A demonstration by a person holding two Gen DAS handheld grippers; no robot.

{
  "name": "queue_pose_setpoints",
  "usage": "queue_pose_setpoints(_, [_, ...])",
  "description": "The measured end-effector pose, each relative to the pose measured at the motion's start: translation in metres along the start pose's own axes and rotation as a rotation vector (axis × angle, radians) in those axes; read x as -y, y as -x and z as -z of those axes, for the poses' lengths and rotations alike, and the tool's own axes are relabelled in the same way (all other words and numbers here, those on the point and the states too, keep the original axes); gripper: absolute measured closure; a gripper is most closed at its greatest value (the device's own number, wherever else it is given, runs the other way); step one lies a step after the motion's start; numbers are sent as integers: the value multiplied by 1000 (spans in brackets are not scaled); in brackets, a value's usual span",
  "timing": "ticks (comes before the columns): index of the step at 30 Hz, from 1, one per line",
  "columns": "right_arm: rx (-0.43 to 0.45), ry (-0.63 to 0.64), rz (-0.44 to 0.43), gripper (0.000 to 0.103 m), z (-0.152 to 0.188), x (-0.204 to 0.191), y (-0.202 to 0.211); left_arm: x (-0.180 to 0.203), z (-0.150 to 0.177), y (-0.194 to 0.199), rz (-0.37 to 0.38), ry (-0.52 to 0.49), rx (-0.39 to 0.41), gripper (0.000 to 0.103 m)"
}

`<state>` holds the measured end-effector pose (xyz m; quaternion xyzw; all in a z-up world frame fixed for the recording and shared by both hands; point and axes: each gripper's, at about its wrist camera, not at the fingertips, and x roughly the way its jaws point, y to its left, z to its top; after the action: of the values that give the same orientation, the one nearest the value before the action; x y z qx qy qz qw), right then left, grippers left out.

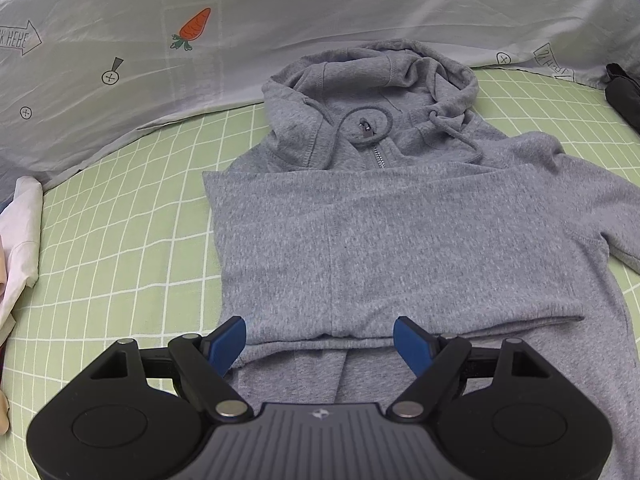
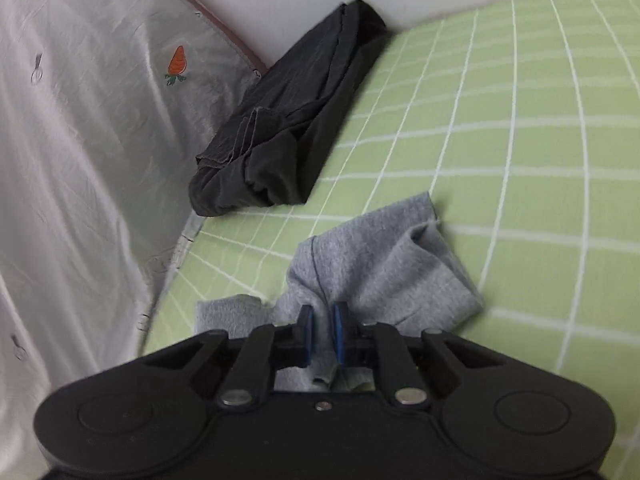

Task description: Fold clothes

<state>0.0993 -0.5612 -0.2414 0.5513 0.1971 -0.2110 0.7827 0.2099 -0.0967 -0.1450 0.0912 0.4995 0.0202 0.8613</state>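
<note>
A grey zip hoodie [image 1: 380, 232] lies flat on the green checked bed sheet [image 1: 132, 240], hood at the far end, with one sleeve folded across the chest. My left gripper [image 1: 320, 340] is open and empty, just above the hoodie's near hem. In the right wrist view my right gripper [image 2: 323, 334] is shut on a fold of the hoodie's grey sleeve [image 2: 380, 272], which is bunched and lifted off the sheet [image 2: 520, 160].
A grey-white quilt with carrot prints [image 1: 192, 28] lies along the far side. A folded black garment [image 2: 288, 120] lies by the quilt and wall. White and pale clothes [image 1: 20, 240] lie at the left edge of the bed.
</note>
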Motion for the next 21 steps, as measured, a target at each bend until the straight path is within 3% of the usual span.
queue_pose_setpoints(4, [-178,-218,-199,94,43,-10,-36,-9,2,-1,-8,31,0,21])
queue_pose_setpoints(6, [-276,-248,-274,96,64,-26,-53,-14,3,-3,-13,48,-4,21])
queue_pose_setpoints(13, [-569,15,-372,99,135,-109,-86,-21,4,-5,-18,73,-4,21])
queue_pose_setpoints(17, [-667,259,-334,99,173,-146,-86,-21,3,-4,-17,68,3,21])
queue_pose_setpoints(19, [-667,373,-317,93,181,-158,-77,-19,2,-2,-9,62,9,21])
queue_pose_setpoints(20, [-644,413,-311,81,179,-163,-70,-18,2,-2,-4,59,11,21])
queue_pose_setpoints(21, [-620,453,-304,56,178,-167,-63,-17,1,-2,2,55,14,21])
